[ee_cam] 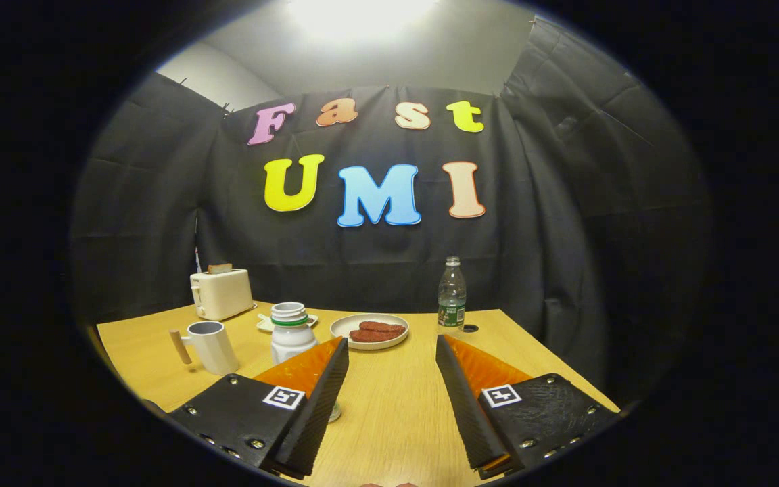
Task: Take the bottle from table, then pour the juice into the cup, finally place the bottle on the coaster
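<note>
A: Start close in. How are your jaws set?

B: Your gripper [391, 346] has its jaws spread wide, with nothing between them but bare wooden table [389, 406]. Each finger carries a small square black-and-white marker tag on its top; that is a pattern, not writing you can read.

A: And the juice bottle?

B: The white bottle [292, 333] stands upright just past the tip of your left finger, at about eleven o'clock from the gap between the jaws. It has a green ring round its neck and its mouth looks uncapped. The finger's tip overlaps its lower right side, so I cannot tell whether they touch. No label on it can be read.

A: The cup?

B: The white cup [211, 346] with a wooden handle stands just left of the bottle, at about ten o'clock, handle pointing away from it.

A: Farther out?

B: At twelve o'clock, beyond the jaws, a white plate [370, 331] holds reddish-brown pieces of food. Behind the bottle lies a small white dish [269, 325], partly hidden. At one o'clock a clear water bottle [452, 299] stands near the table's far edge; its green label is too small to read. At the far ten o'clock corner sits a cream toaster [221, 293] with a slice of bread in its slot.
</note>
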`<state>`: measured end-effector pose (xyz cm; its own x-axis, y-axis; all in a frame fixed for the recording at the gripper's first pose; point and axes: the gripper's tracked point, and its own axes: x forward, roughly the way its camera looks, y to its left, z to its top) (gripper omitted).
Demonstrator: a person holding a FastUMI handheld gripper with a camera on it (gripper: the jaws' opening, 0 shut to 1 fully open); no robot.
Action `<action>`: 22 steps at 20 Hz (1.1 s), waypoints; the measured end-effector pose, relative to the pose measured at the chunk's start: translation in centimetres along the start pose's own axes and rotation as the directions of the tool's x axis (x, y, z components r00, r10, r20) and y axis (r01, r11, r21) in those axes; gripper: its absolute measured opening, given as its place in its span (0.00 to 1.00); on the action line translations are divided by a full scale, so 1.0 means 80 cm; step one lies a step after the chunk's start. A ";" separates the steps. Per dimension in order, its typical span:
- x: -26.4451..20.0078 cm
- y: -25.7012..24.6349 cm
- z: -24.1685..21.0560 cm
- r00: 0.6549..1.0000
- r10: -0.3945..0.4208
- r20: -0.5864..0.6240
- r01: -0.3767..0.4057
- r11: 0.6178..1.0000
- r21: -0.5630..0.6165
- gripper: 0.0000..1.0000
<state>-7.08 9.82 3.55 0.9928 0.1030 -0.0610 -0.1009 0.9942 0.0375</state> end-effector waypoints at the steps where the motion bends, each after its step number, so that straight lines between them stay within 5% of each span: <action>1: -0.002 0.007 -0.002 1.000 0.010 -0.003 -0.010 1.000 0.011 0.80; 12: 0.009 0.096 -0.046 0.992 0.114 -0.049 -0.113 0.993 0.021 0.80; 22: 0.059 0.120 -0.072 0.996 0.057 -0.061 -0.056 0.998 0.025 0.81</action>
<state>-3.78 20.06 -2.16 0.9795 0.1617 -0.1199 -0.1547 0.9858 0.0655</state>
